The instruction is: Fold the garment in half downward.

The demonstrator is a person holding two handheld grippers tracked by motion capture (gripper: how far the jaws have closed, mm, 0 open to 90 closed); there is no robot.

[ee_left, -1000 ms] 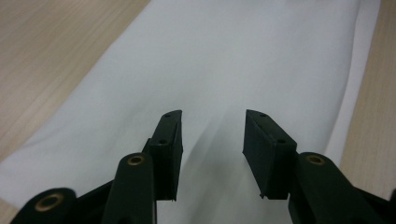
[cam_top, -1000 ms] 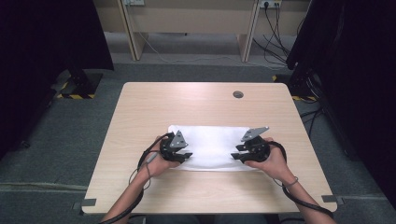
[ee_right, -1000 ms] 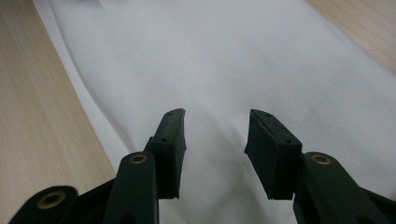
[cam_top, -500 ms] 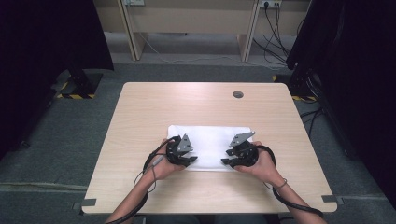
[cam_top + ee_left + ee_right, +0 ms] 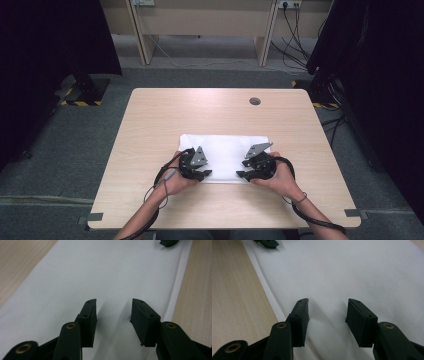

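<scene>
A white cloth (image 5: 225, 147) lies flat, folded with a doubled edge, on the near middle of the wooden table (image 5: 200, 110). My left gripper (image 5: 202, 174) rests at the cloth's near edge, left of centre, jaws open and pointing right. My right gripper (image 5: 243, 175) mirrors it right of centre, open and pointing left. In the left gripper view the open jaws (image 5: 113, 301) hover just over the cloth (image 5: 112, 270) with nothing between them, and the other gripper's tip (image 5: 170, 242) shows far off. In the right gripper view my jaws (image 5: 328, 300) stand open over the cloth (image 5: 352, 267).
A round cable hole (image 5: 255, 101) sits in the table's far right part. Bare wood surrounds the cloth on all sides. Beyond the table stand another desk's legs (image 5: 142, 35) and cables (image 5: 295, 30) on grey floor, with dark curtains at both sides.
Both grippers have moved inward from the cloth's left and right sides toward its near edge and closer to each other. The cloth lies as before.
</scene>
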